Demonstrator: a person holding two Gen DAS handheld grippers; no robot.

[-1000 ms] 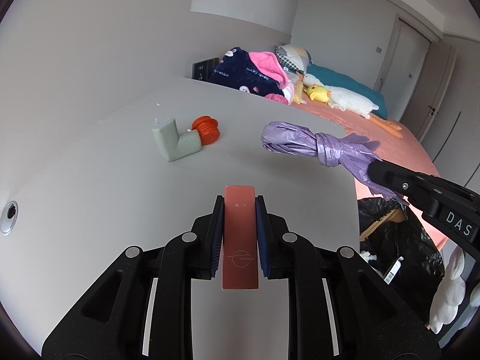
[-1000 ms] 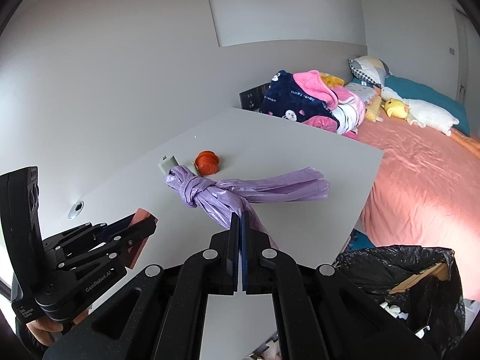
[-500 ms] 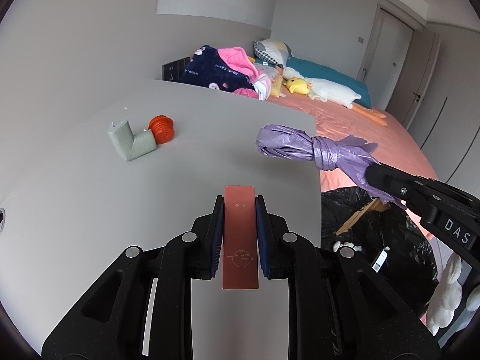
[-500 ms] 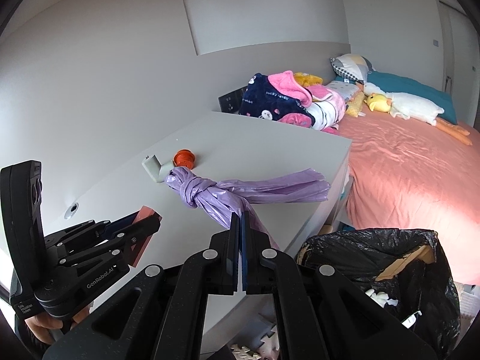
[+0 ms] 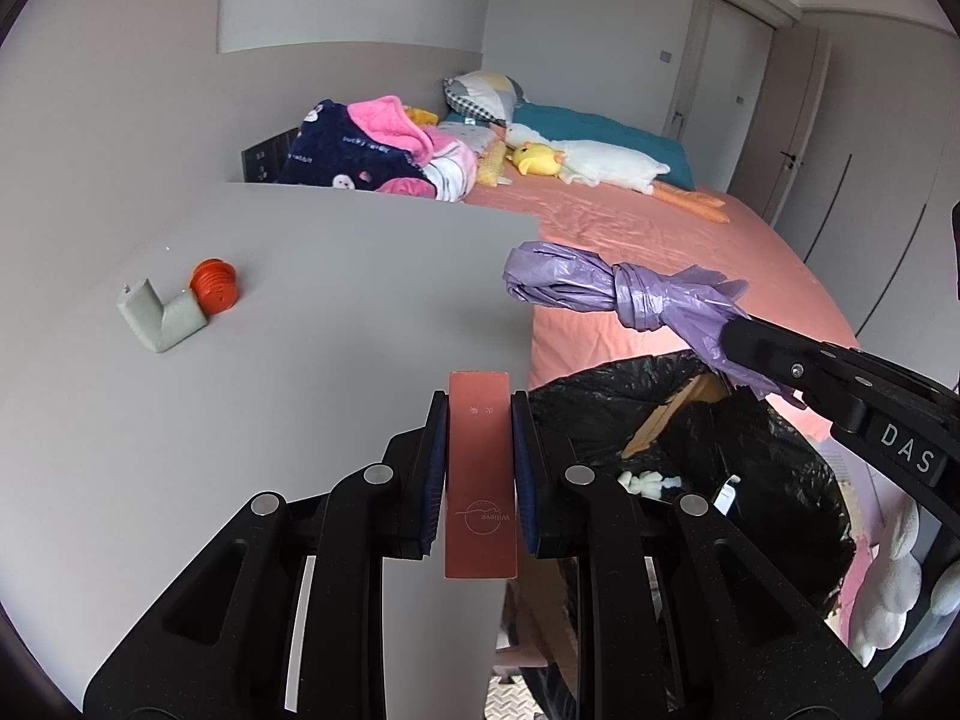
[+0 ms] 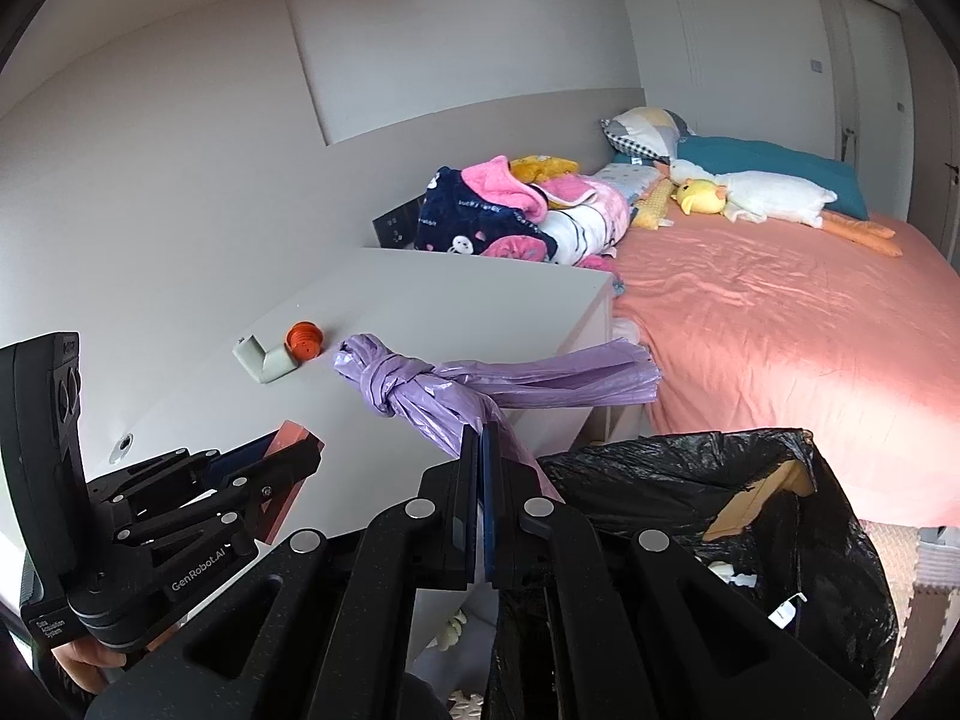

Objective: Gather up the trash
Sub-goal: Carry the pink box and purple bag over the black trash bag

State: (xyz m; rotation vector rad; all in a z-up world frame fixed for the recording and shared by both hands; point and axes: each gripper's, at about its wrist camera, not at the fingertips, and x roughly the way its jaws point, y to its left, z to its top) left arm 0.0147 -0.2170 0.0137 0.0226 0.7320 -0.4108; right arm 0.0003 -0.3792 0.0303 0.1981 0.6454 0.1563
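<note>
My left gripper [image 5: 479, 468] clamps a red card [image 5: 480, 480]; my right gripper [image 6: 480, 504] pinches the knotted purple bag [image 6: 456, 387]. I judge both are mid-carry. Next, release over the black-lined bin [image 6: 690, 492] just ahead and below.

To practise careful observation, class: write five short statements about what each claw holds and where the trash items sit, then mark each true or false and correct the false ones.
1. The left claw is shut on a flat pink box. True.
2. The right claw is open and holds nothing. False: it is shut on a knotted purple bag.
3. The bin with a black liner stands beside the table, not on it. True.
4. The orange cap lies in the bin. False: it lies on the table.
5. The grey L-shaped piece sits by the orange cap. True.
</note>
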